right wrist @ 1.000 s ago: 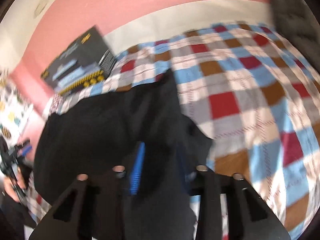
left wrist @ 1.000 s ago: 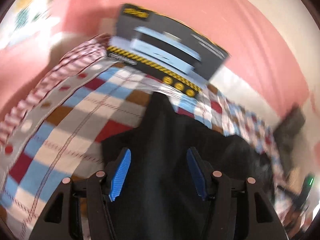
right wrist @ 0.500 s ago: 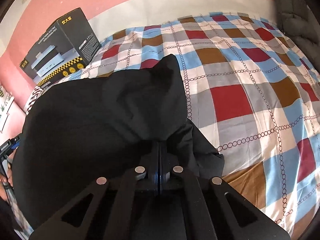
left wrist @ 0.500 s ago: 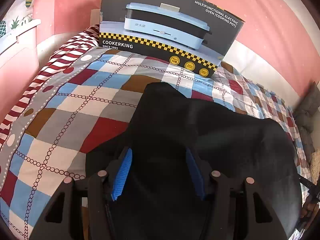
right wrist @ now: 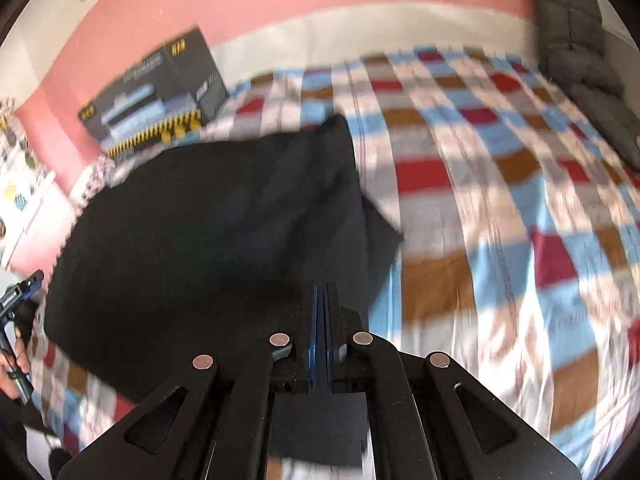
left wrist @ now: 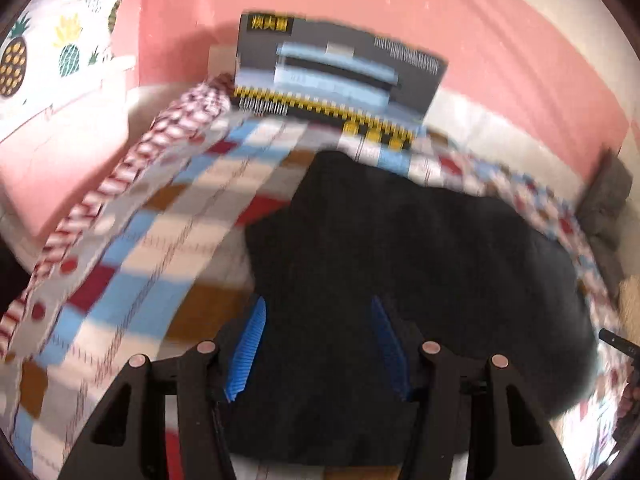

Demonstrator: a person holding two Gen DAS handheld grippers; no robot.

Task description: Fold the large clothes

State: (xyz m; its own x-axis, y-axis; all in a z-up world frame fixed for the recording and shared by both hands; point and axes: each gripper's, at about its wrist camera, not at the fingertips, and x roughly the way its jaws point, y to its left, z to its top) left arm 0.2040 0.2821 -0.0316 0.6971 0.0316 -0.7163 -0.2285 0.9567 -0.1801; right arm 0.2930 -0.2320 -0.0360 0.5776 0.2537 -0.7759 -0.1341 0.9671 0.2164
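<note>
A large black garment [left wrist: 400,264] lies spread on a checked bedspread [left wrist: 152,248]; it also shows in the right wrist view [right wrist: 208,232]. My left gripper [left wrist: 320,344] is open, its blue pads wide apart just above the garment's near edge. My right gripper [right wrist: 322,320] is shut, pads pressed together at the garment's near right edge; whether cloth is pinched between them is unclear. Both views are motion-blurred.
A dark appliance box [left wrist: 340,76] stands at the head of the bed against the pink wall, also in the right wrist view [right wrist: 156,92]. A grey cushion [right wrist: 580,48] lies at the far right. The bedspread [right wrist: 500,200] extends right.
My left gripper has opened wider and pulled back slightly from the garment. My right gripper stays shut. Both cameras are moving, so the views have blurred.
</note>
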